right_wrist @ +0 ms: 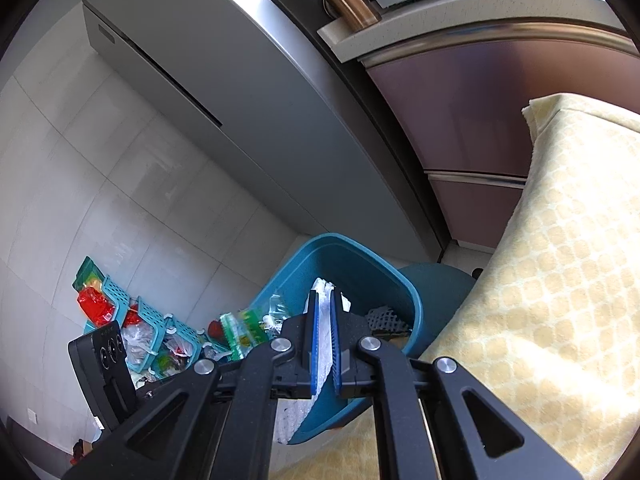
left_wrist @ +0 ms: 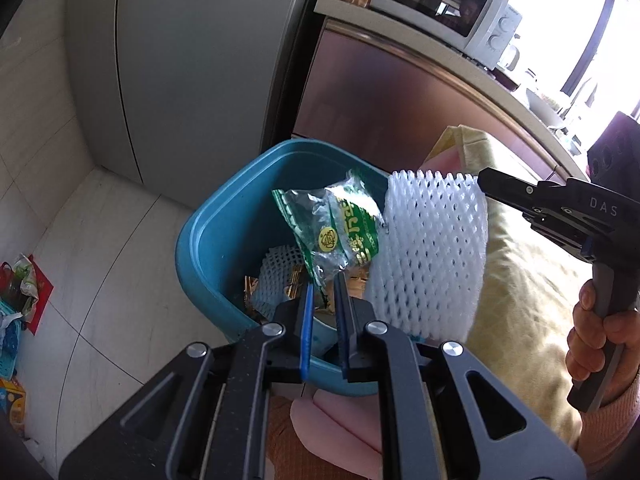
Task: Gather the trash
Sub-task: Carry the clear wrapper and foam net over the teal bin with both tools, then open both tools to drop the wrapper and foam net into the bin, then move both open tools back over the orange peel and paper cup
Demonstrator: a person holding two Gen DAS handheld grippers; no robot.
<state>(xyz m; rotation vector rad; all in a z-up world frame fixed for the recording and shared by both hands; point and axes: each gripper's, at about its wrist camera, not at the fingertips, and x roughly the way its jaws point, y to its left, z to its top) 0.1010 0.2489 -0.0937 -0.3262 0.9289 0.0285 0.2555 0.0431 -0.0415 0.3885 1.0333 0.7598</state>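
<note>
Two grippers (left_wrist: 324, 280) (right_wrist: 325, 300) over blue bin (left_wrist: 208, 240) — wrapper (left_wrist: 336, 228), foam net (left_wrist: 432, 248)

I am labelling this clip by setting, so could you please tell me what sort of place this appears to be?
Most likely a home kitchen: a white microwave oven sits on a pale countertop above brown cabinet doors, a tall grey refrigerator stands beside them, and the floor is pale tile.

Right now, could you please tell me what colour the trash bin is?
The bin is teal blue, clearest in the left wrist view.
</note>
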